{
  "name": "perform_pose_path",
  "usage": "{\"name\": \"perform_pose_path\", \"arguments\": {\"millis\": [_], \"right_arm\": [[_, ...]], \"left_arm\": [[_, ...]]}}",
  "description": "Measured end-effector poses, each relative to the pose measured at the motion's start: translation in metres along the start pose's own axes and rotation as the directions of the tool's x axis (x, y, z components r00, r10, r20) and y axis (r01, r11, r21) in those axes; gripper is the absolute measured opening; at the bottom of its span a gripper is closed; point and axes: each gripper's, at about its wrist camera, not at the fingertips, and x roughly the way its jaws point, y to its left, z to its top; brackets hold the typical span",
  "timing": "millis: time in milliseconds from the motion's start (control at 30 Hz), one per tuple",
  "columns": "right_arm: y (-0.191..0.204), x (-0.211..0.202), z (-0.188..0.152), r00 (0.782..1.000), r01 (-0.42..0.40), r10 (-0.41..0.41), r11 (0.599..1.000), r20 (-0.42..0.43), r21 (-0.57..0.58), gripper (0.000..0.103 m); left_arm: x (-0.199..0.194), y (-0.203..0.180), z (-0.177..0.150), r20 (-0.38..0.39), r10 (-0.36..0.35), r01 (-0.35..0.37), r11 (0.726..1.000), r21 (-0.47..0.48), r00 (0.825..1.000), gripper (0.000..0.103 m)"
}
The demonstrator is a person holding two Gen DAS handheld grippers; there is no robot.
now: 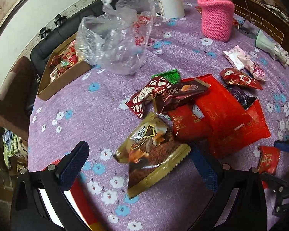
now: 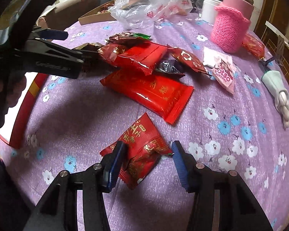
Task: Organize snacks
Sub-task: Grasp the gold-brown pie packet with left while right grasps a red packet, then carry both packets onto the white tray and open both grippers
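A pile of snack packets lies on the purple flowered tablecloth (image 1: 98,104). My left gripper (image 1: 138,163) is open, its fingers on either side of a gold and brown chocolate packet (image 1: 152,154); it also shows in the right wrist view (image 2: 67,46). My right gripper (image 2: 147,161) is open around a small red packet (image 2: 142,150) with gold letters; the left pad is at its edge, the right pad just apart. Large red packets (image 2: 150,90) and a dark brown bar (image 1: 179,96) lie in the pile.
A cardboard box (image 1: 63,80) with wrapped sweets stands at the table's far left edge, a crumpled clear plastic bag (image 1: 117,38) beside it. A pink knitted flask (image 1: 217,13) and white jar (image 1: 171,3) stand at the back. A red box (image 2: 25,104) lies near the left edge.
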Motion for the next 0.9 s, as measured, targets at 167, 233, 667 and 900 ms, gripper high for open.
{"name": "perform_pose_path", "arguments": {"millis": [167,233,667,900], "right_arm": [[-0.001,-0.001,-0.002,1.0,-0.008,0.008,1.0,0.003,0.012,0.053],[-0.002,0.001,0.0,1.0,-0.011,0.011,1.0,0.005,0.013,0.054],[-0.003,0.002,0.001,0.999,-0.028,0.028,1.0,0.027,0.012,0.053],[-0.001,0.002,0.006,0.995,-0.084,0.084,0.996,0.046,0.005,0.046]], "left_arm": [[0.017,0.009,-0.001,-0.046,-0.105,0.102,0.993,-0.055,0.993,0.046],[0.021,0.015,-0.003,-0.048,-0.144,0.14,0.986,-0.087,0.988,0.045],[0.0,0.049,-0.03,0.019,-0.337,0.332,0.915,-0.231,0.941,0.037],[-0.029,0.055,-0.048,0.07,-0.397,0.4,0.874,-0.275,0.915,0.037]]}}
